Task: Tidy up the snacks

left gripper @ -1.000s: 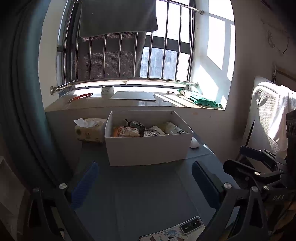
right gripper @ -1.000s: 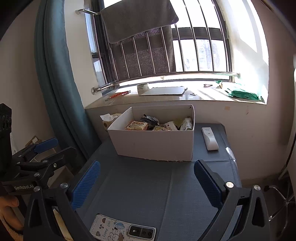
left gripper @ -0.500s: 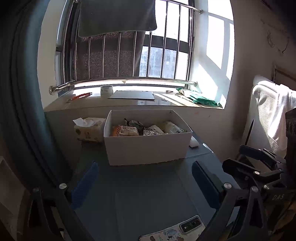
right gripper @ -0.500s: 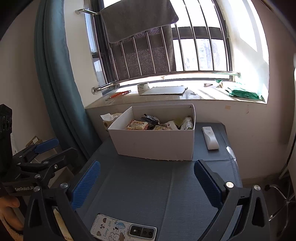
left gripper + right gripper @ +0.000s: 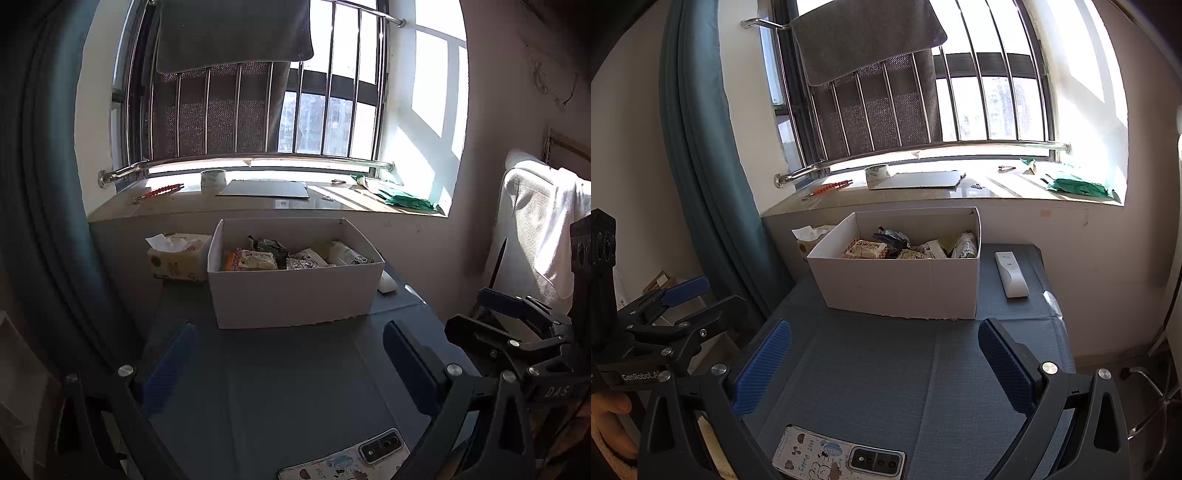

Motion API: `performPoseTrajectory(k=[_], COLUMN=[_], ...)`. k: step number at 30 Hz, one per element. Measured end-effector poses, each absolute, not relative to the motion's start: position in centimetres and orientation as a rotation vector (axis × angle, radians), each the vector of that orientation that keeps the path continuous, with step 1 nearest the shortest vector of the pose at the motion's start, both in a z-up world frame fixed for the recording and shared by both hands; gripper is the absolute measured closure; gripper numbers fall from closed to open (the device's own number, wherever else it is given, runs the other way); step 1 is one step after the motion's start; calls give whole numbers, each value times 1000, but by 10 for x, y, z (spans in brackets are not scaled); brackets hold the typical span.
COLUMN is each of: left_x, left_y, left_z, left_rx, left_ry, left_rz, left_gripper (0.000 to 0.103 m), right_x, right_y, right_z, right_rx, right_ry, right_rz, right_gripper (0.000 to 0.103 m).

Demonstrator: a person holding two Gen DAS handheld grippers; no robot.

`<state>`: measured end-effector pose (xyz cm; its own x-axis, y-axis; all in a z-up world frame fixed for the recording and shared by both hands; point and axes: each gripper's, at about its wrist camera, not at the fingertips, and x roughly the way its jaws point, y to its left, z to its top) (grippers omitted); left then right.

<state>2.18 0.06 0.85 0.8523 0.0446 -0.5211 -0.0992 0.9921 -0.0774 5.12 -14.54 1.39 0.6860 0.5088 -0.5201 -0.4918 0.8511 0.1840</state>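
Note:
A white cardboard box (image 5: 295,295) (image 5: 901,288) stands at the far side of the grey-blue table (image 5: 295,376) (image 5: 886,369). Several wrapped snacks (image 5: 258,258) (image 5: 866,249) lie inside it. My left gripper (image 5: 290,354) is open and empty, held above the table well short of the box. My right gripper (image 5: 882,354) is open and empty too, at a similar distance. Each gripper shows at the edge of the other's view, the right one (image 5: 498,314) and the left one (image 5: 690,302).
A phone in a cartoon case (image 5: 351,461) (image 5: 838,458) lies at the table's near edge. A tissue box (image 5: 173,258) stands left of the snack box, a white remote (image 5: 1010,273) right of it. A teal curtain (image 5: 701,184) hangs left; the windowsill holds small items.

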Motion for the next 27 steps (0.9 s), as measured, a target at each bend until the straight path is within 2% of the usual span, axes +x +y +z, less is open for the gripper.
performPoseTrajectory(k=[27], left_x=[23], left_y=[1], left_z=[7], left_rx=[-108], left_ry=[553], left_rz=[77], left_gripper=[0], right_x=[49], right_y=[-144], right_z=[14], right_rx=[26], right_ry=[589], right_rz=[560], right_gripper=[0])
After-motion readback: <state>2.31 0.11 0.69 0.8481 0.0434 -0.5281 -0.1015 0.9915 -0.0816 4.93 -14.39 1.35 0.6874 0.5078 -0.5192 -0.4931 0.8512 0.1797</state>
